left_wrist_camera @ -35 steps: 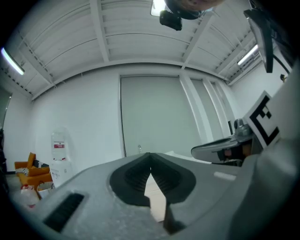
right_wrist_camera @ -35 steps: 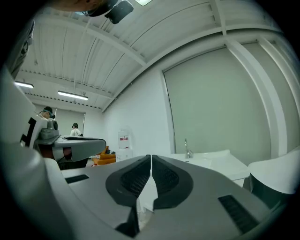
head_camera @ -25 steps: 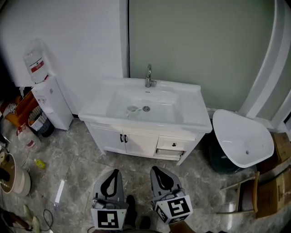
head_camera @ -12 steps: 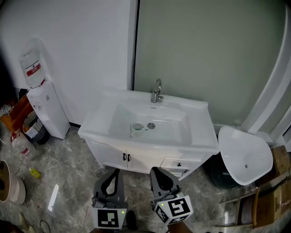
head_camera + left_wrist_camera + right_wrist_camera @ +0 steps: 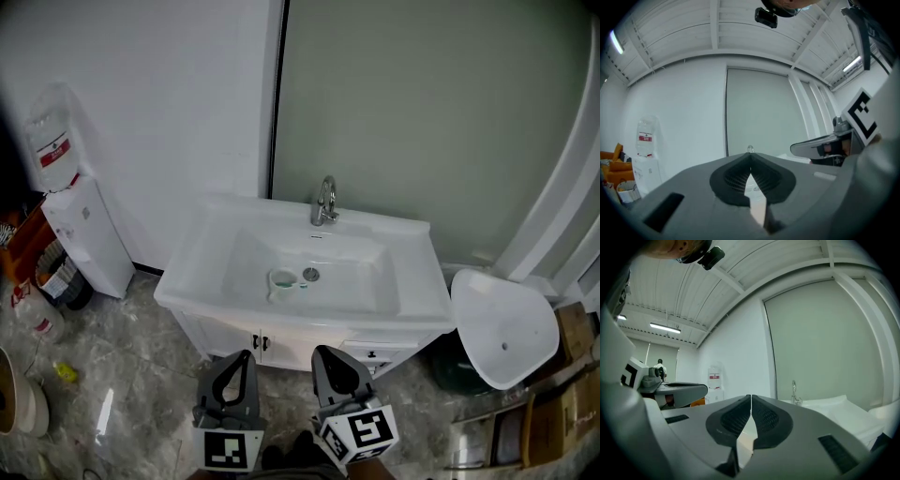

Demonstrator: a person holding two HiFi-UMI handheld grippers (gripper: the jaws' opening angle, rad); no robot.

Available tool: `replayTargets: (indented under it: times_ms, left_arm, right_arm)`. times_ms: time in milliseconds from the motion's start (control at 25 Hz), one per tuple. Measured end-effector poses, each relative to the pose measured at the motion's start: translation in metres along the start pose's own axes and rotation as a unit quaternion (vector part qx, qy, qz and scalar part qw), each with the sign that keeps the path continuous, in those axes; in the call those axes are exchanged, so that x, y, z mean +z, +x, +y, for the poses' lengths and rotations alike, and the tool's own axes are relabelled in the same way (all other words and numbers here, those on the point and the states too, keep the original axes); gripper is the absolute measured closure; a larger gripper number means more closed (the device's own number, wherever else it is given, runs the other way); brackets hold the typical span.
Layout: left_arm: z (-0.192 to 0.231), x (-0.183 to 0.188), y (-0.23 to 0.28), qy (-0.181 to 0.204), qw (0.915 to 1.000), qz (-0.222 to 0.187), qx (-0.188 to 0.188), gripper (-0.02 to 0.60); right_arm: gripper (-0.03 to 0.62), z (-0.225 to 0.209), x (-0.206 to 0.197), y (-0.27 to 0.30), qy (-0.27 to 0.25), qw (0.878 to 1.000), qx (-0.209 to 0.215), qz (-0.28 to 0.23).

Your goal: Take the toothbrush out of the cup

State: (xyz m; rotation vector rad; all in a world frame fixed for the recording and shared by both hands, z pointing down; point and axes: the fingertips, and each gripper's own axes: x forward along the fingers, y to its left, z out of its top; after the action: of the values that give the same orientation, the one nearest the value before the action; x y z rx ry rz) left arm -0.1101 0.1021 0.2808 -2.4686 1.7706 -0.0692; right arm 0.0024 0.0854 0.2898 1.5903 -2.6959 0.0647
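Cup: a small pale cup [image 5: 281, 280] stands in the bowl of the white sink [image 5: 192, 272], just left of the drain [image 5: 311, 274] and in front of the faucet [image 5: 324, 201].
Cup contents: too small to make out from the head view; a faint green speck sits at the cup's right side.
Toothbrush: cannot be picked out at this size; neither gripper view shows inside the bowl.
Left gripper: the left gripper [image 5: 246, 356] is level with its jaws together and nothing between them, well short of the sink, in front of the cabinet doors [image 5: 234, 337].
Right gripper: the right gripper [image 5: 320, 351] is beside the left one, jaws pressed together and empty, pointing toward the sink.
Marker cubes: each gripper carries a cube with black-and-white squares, left [image 5: 227, 451] and right [image 5: 362, 432].
Water bottle: a clear bottle [image 5: 47, 127] sits upside down on a white dispenser [image 5: 84, 239] left of the sink.
Writing: the bottle has a red label [image 5: 53, 150]; its print is too small to read.
Loose basin: a second white basin [image 5: 502, 323] leans to the right of the cabinet, with nothing in it.
Box: a cardboard box [image 5: 574, 328] lies at the right edge; contents hidden.
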Motion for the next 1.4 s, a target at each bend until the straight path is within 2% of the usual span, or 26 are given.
replayTargets:
  times_ms: [440, 720, 1080, 1400]
  left_arm:
    - [0.003, -0.024, 0.066, 0.006, 0.9997, 0.020, -0.014, 0.567]
    - [0.010, -0.036, 0.146, 0.013, 0.9989, 0.042, -0.016, 0.567]
    - [0.023, -0.032, 0.232, 0.011, 0.9987, 0.049, 0.014, 0.568]
    - [0.038, -0.015, 0.270, 0.020, 0.9983, 0.033, 0.045, 0.568]
  right_arm:
    - [0.579, -0.047, -0.023, 0.045, 0.015, 1.000, -0.014, 0.013]
    - [0.579, -0.099, -0.033, 0.107, 0.029, 0.999, -0.005, 0.029]
    - [0.579, -0.153, -0.029, 0.182, 0.040, 0.998, 0.027, 0.031]
    - [0.579, -0.172, -0.004, 0.231, 0.029, 0.997, 0.064, 0.009]
